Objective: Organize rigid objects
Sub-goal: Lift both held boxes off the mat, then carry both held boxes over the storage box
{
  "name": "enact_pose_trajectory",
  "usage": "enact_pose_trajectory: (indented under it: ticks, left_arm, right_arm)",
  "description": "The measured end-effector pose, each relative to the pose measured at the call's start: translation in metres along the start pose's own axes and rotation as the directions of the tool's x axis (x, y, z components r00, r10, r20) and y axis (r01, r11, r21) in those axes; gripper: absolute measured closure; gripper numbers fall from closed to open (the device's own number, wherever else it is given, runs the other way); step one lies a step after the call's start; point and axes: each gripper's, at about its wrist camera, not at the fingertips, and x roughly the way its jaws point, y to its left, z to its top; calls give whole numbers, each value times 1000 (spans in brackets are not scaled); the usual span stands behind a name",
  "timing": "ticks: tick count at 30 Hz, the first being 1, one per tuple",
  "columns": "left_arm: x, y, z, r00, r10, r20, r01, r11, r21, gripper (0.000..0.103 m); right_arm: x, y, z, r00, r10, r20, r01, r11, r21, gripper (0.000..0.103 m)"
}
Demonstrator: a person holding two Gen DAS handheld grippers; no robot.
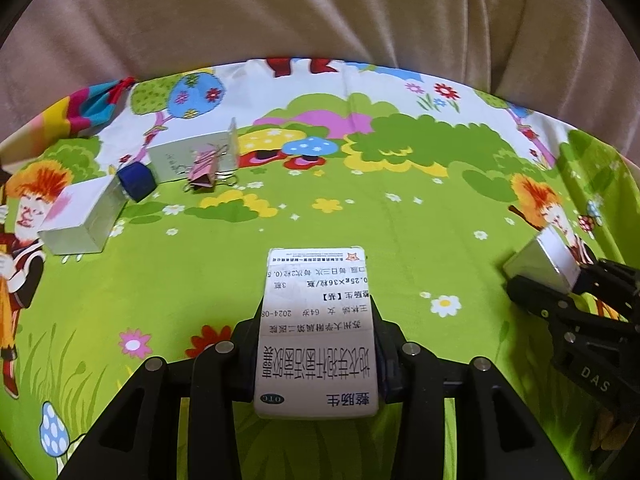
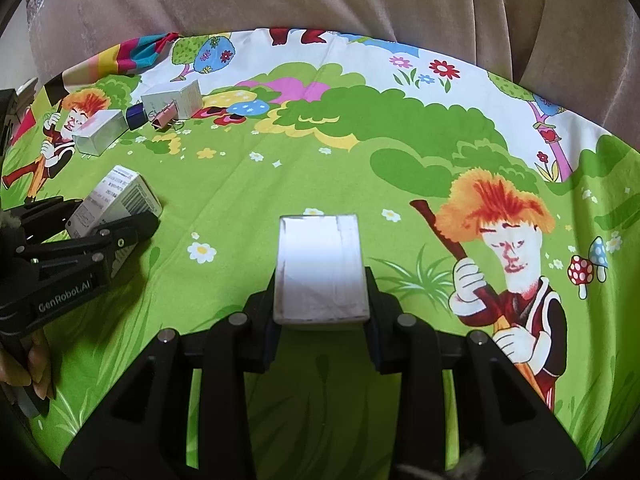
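Left wrist view is showing the left gripper point(image 1: 318, 344) fingers clamping a labelled medicine box point(image 1: 318, 328), the right gripper point(image 2: 322, 296) gripping a white box point(image 2: 322, 272), while ahead of both fingertips a small cluster of boxes point(image 1: 132, 188) is waiting, so organizing is looking midway.

A home: cartoon-print sheet point(image 1: 360, 208) spread before beige upholstered cushions point(image 1: 280, 8).

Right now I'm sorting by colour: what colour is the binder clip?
Pink, with silver wire handles; the binder clip shows best in the left wrist view.
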Motion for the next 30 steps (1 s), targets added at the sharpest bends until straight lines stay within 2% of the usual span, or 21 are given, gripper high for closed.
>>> enact_pose_trajectory:
  ticks: [5, 8, 14, 16, 19, 23, 26, 28, 30]
  left_arm:
    - [-5, 8, -6, 999, 42, -6, -42, 998, -44, 61]
    - [-24, 21, -23, 1000, -10, -8, 9, 990, -138, 61]
    - [-53, 44, -54, 998, -59, -24, 52, 977, -205, 61]
    - [-64, 53, -70, 997, -80, -16, 75, 971, -225, 61]
    - [-78, 54, -86, 997, -71, -18, 66, 977, -201, 62]
    - [-99, 53, -95, 995, -104, -5, 101, 971, -215, 62]
    - [-131, 44, -89, 993, -89, 77, 102, 979, -177, 62]
    - [-160, 37, -82, 983, -78, 164, 104, 983, -153, 62]
    - [-187, 31, -76, 968, -63, 244, 98, 987, -131, 62]
  right_arm:
    - [0, 1, 0, 1000, -11, -1, 11, 1000, -3, 64]
    - [0, 1, 1, 1000, -17, -2, 17, 1000, -8, 64]
    - [-6, 3, -7, 1000, -18, -5, 18, 1000, 18, 64]
    - [-19, 9, -19, 1000, -8, -10, 8, 999, 43, 64]
    - [-47, 26, -48, 999, 39, 19, -40, 997, 72, 64]
    - [-80, 59, -78, 998, 58, 33, -58, 998, 4, 64]
    - [-118, 70, -79, 992, 46, 122, -43, 999, -23, 64]
    - [-150, 72, -73, 975, 23, 222, -17, 999, -27, 64]
    - [-183, 73, -67, 943, -2, 334, 10, 1000, -23, 64]
